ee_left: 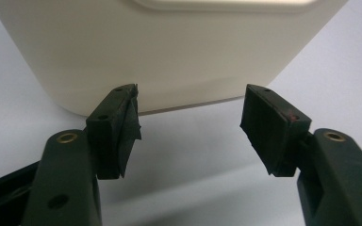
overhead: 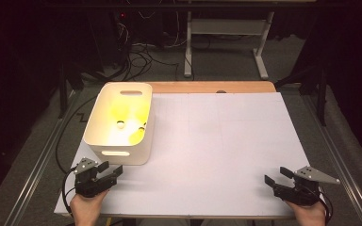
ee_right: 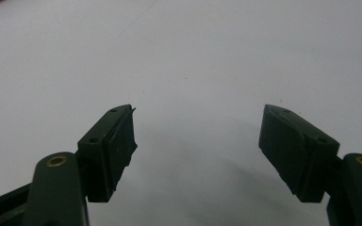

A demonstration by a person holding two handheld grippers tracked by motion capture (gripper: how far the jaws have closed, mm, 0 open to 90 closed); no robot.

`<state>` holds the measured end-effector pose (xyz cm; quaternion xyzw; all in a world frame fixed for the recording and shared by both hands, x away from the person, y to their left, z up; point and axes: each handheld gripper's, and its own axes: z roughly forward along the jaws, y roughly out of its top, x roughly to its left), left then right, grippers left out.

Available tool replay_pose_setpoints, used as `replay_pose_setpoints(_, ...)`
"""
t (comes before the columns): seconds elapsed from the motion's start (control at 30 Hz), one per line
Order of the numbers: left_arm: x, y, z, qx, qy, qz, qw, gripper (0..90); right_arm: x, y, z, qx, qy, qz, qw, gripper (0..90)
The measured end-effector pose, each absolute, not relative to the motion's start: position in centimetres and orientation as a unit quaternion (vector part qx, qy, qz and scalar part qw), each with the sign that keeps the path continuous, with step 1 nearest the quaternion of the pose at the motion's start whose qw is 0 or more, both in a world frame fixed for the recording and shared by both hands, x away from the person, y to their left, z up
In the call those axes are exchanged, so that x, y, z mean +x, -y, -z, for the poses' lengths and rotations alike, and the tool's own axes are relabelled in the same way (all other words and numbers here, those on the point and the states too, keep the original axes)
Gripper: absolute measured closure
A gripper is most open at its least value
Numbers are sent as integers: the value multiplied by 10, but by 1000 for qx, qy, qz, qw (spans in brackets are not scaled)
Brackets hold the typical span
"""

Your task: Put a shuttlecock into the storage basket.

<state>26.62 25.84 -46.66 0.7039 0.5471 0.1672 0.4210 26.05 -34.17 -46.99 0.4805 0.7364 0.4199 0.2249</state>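
A cream plastic bin [overhead: 119, 123] with handle slots stands on the left part of the white table [overhead: 217, 141]. Yellow round things [overhead: 122, 117] lie inside it, blurred by glare. My left gripper [overhead: 110, 169] rests at the front left of the table, just short of the bin's near wall [ee_left: 169, 56]; its jaws stand wide apart with nothing between them, as the left gripper view [ee_left: 188, 127] shows. My right gripper [overhead: 276, 176] sits at the front right corner, open over bare white surface [ee_right: 198, 136].
A wooden strip [overhead: 212, 87] runs along the table's far edge. Metal rails [overhead: 37, 160] flank the table on both sides. Cables and a white desk frame [overhead: 226, 42] lie on the dark floor beyond.
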Motion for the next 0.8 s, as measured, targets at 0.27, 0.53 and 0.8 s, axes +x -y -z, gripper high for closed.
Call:
replay_pose_setpoints(0.27,266,-262,467,696,-554,-166,426,379,261,343,470,483,-734,-422,224,281)
replay_pose_setpoints(0.53,263,-260,467,696,-551,-168,428,378,261,343,470,484,-734,-421,224,281)
replay_pose_setpoints(0.8,261,-260,466,696,-549,-171,430,378,261,343,470,484,-734,-421,224,281)
